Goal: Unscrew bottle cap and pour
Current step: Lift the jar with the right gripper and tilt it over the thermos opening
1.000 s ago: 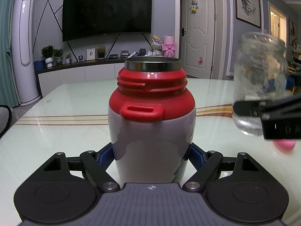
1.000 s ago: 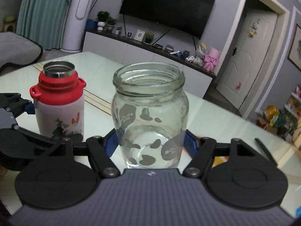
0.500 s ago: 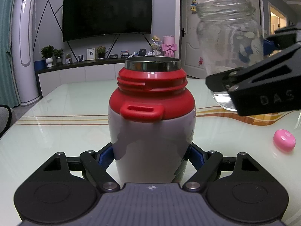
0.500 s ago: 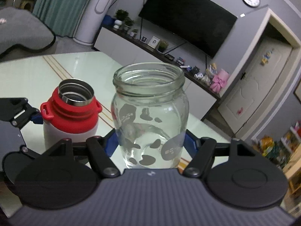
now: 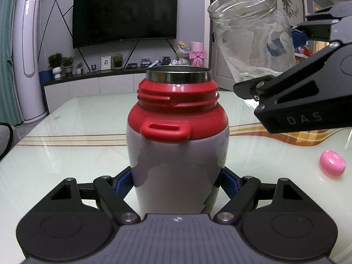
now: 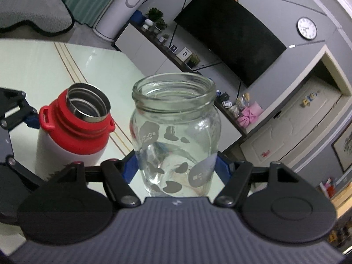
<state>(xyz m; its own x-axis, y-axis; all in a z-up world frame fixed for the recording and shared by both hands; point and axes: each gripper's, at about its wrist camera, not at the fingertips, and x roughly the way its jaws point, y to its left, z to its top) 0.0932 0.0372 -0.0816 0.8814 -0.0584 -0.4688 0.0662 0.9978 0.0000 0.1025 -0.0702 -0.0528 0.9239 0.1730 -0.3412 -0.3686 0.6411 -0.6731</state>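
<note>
Left gripper [image 5: 177, 180]: blue pads closed on the lower white body of the flask, one on each side; the flask stands upright on the table.
Right gripper [image 6: 177, 167]: blue pads closed on the sides of the glass jar, which is held in the air and tilted.
Flask [image 5: 177, 136]: white body, red shoulder with small lugs, steel mouth open, no cap on it.
Glass jar [image 5: 253, 37]: clear with grey spots, mouth open and leaning toward the flask; it is up and to the right of the flask mouth, near but apart. A little water shows at its bottom.
Pink cap [image 5: 332, 163]: pink with pale dots, lying on the table to the right of the flask, well apart from it.
Table [image 5: 66, 145]: glossy pale green glass top with thin brown and gold stripes; it reflects the room light.
Room: grey wall with a dark curved television [image 5: 125, 15], a low white cabinet [image 5: 88, 85] with plants and photo frames, a tall white fan tower [image 5: 27, 55] at the left, a white door [image 6: 292, 129] and a wall clock [image 6: 306, 28].
Change: a second ago the jar was low beside the flask and upright; now it is higher and tipped. The flask has not moved.
</note>
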